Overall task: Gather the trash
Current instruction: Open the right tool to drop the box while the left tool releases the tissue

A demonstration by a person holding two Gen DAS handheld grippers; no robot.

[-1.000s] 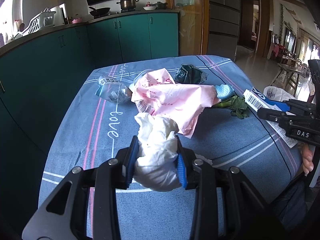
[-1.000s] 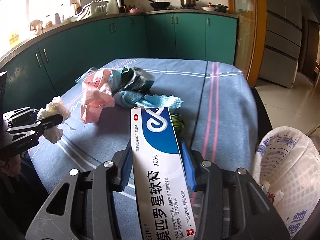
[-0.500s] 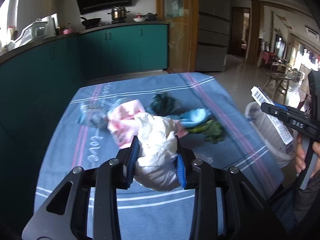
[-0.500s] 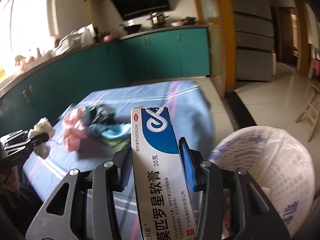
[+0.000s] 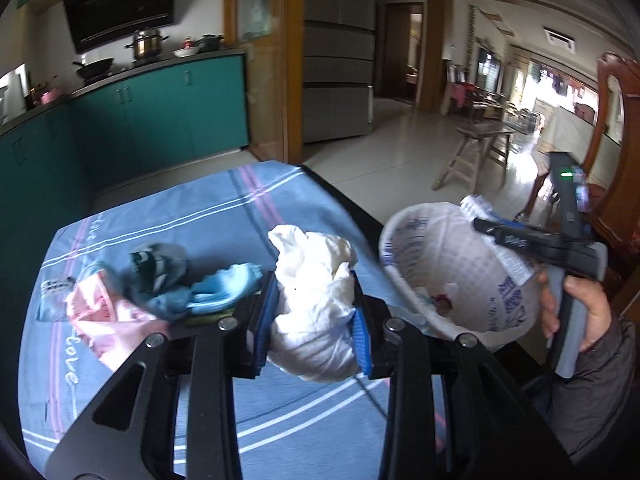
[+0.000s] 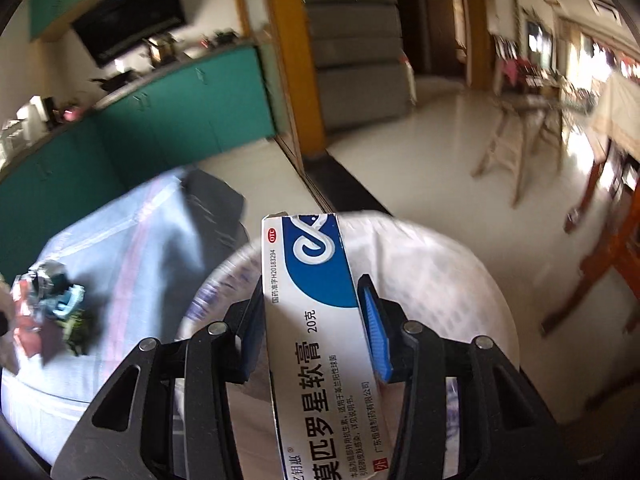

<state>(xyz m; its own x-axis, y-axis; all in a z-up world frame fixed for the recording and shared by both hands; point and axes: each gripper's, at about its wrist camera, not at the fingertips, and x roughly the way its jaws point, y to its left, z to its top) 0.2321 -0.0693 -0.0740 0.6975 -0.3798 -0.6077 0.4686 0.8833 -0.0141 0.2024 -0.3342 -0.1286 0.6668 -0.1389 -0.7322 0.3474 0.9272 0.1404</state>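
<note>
Right gripper (image 6: 316,324) clamps the ointment box (image 6: 320,320) directly over the bin (image 5: 444,276), prob to drop it in, while left gripper (image 5: 314,320), closed on the white wad (image 5: 316,300), waits beside the bin w/ its load.

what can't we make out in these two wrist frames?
- Right wrist: the ointment box hides most of the bin interior, and the frame edge cuts off its near end.
- Right wrist: trash pile motion-blurred, items indistinct.
- Left wrist: the white wad in the left gripper hides the tablecloth behind it.
</note>
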